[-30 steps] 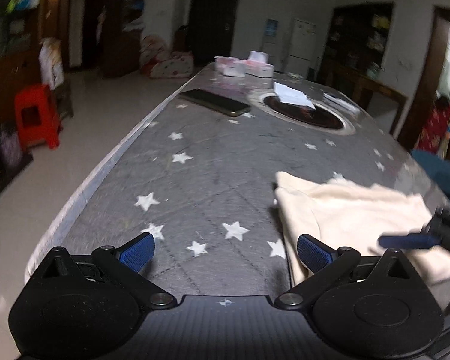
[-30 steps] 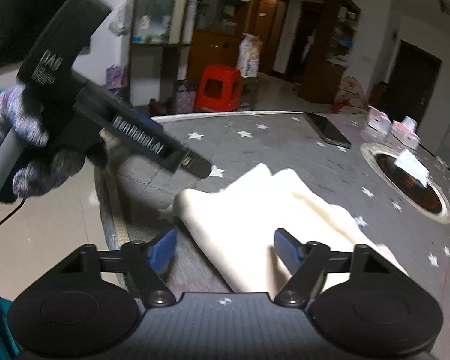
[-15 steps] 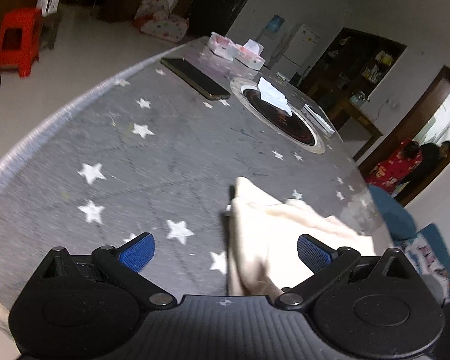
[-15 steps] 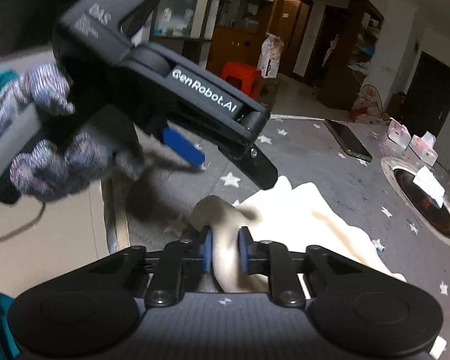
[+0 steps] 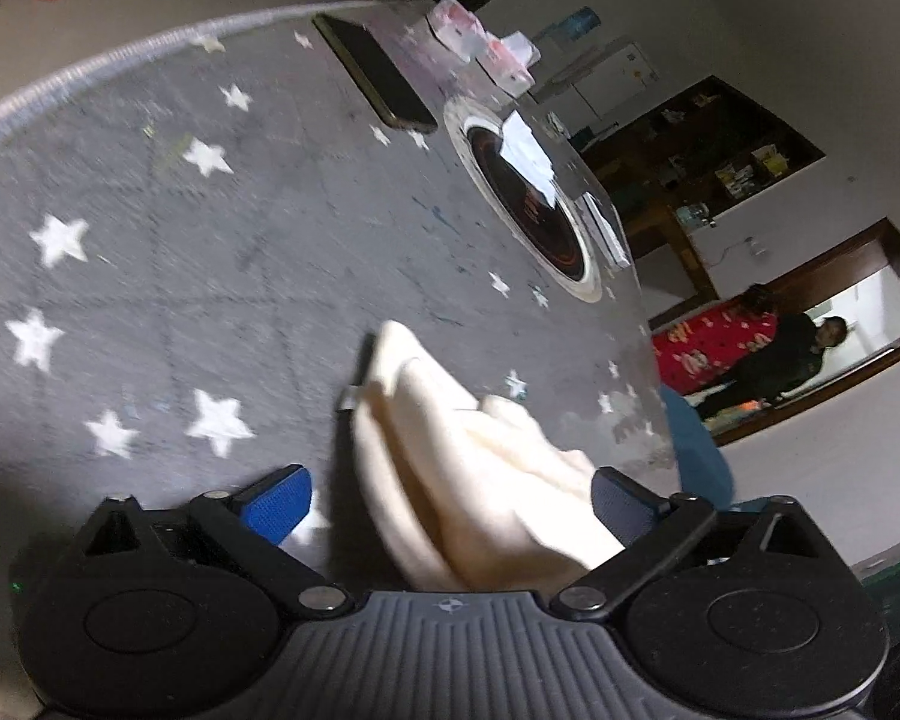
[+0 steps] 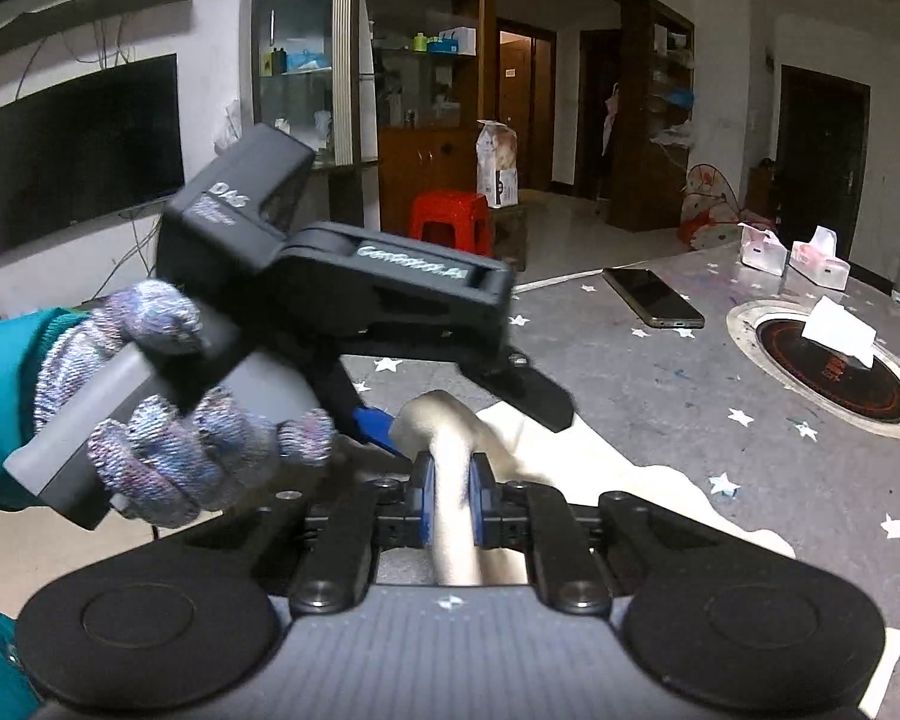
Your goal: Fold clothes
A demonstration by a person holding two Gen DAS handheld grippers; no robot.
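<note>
**Cream garment pinched at the near edge of the star-patterned table**

The cream garment (image 6: 576, 480) lay on the grey, star-printed table (image 6: 660, 396), bunched in soft folds near the table's rim closest to the person. One thick fold of it rose off the surface and passed between the blue pads of the right claw (image 6: 450, 501), which were clamped together on the cloth; the jaws were closing the last little way, squeezing the fold to a narrow band.

In the left wrist view the same garment (image 5: 468, 468) ran up between the fingers of the left claw (image 5: 444, 501). That claw stood wide apart, its jaws just beginning to close; the cloth lay between them, nearer the right-hand finger, though neither pad could be seen pressing on it.

From the right wrist view, the left claw's black body hung just above and to the left of the pinched fold, tilted down toward the cloth, with one blue pad (image 6: 375, 426) showing just beside the fabric. A gloved hand (image 6: 168, 414) in speckled knit, with a teal sleeve (image 6: 0, 396) behind it, gripped its handle.

Farther out on the table lay a dark phone (image 6: 654, 297), a round burner (image 6: 828, 369) set into the surface with a white paper (image 6: 840, 333) on it, and two pink-and-white tissue boxes (image 6: 792, 255). Beyond the table stood a red stool (image 6: 450, 219), and a dark television (image 6: 72, 150) hung on the wall.
</note>
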